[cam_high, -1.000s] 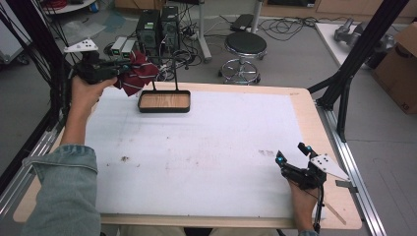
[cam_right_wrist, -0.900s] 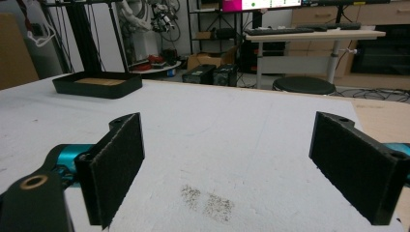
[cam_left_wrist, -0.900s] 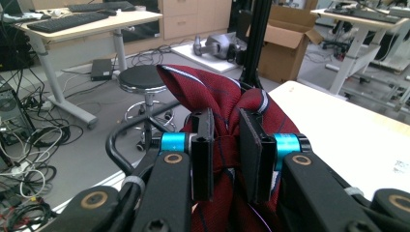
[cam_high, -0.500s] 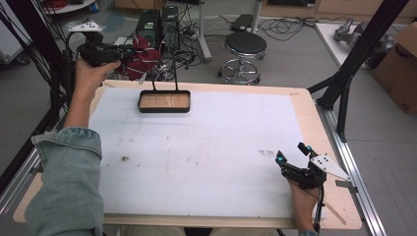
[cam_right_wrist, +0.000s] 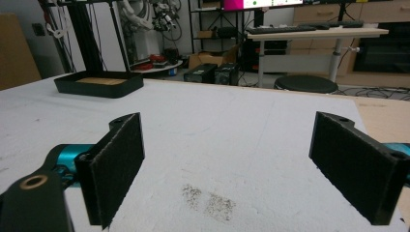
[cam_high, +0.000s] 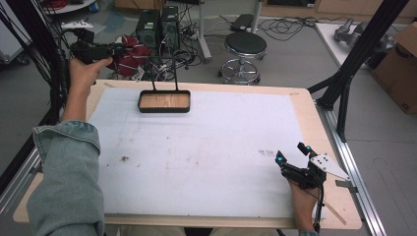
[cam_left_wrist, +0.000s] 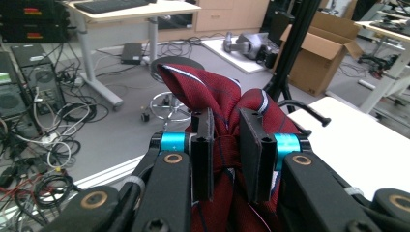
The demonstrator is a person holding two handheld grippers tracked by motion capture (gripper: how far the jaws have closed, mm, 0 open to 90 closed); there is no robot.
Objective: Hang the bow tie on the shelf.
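A dark red striped cloth is bunched between the two black pads of my left gripper, which is shut on it. In the high view the left gripper is held off the table's far left corner, with the red cloth hanging beyond the edge. A black tray with a wooden floor and an upright wire handle stands on the white mat at the back left. My right gripper rests low at the table's front right, jaws wide apart over bare mat, nothing between them.
A round stool, computer towers and tangled cables lie on the floor behind the table. A black frame post stands at the right edge. A cardboard box sits far right. Dark stains mark the mat.
My left hand has carried the red cloth away from the tray, leftward and past the table's far left corner. The right gripper has stayed in place.
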